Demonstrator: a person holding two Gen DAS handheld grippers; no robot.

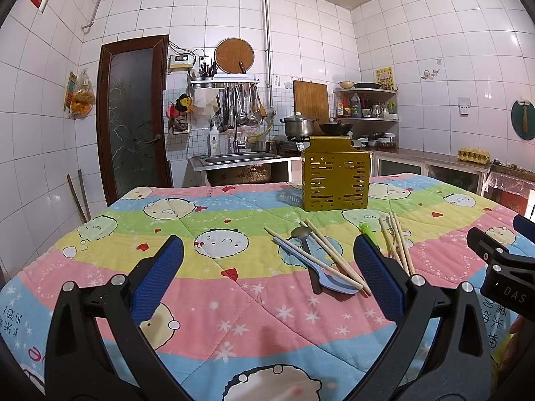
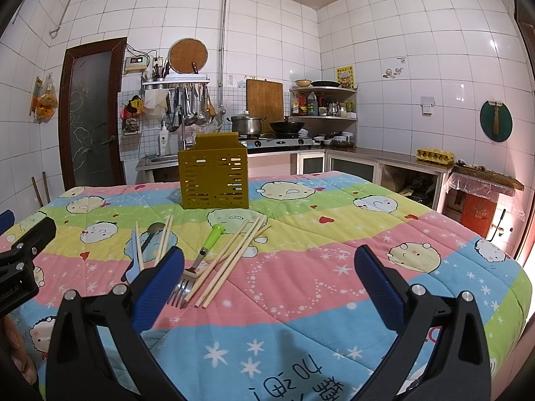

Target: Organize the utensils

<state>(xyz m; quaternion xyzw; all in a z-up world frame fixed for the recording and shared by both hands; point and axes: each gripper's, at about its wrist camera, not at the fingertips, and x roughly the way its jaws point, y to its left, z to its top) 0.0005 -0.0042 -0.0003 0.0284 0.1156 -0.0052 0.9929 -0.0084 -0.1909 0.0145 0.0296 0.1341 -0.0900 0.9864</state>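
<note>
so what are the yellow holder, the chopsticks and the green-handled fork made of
The yellow holder looks like thin painted sheet metal or possibly plastic: flat walls with crisp punched slots and a matte mustard finish. The chopsticks look like bare wood or bamboo: pale tan, matte, unvarnished. The fork seems to have shiny metal tines that catch the light, with a handle in glossy, bright green plastic.

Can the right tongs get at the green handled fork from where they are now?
Probably yes. The right tongs are open and empty, and the fork lies bare just ahead, chopsticks only alongside it.
</note>
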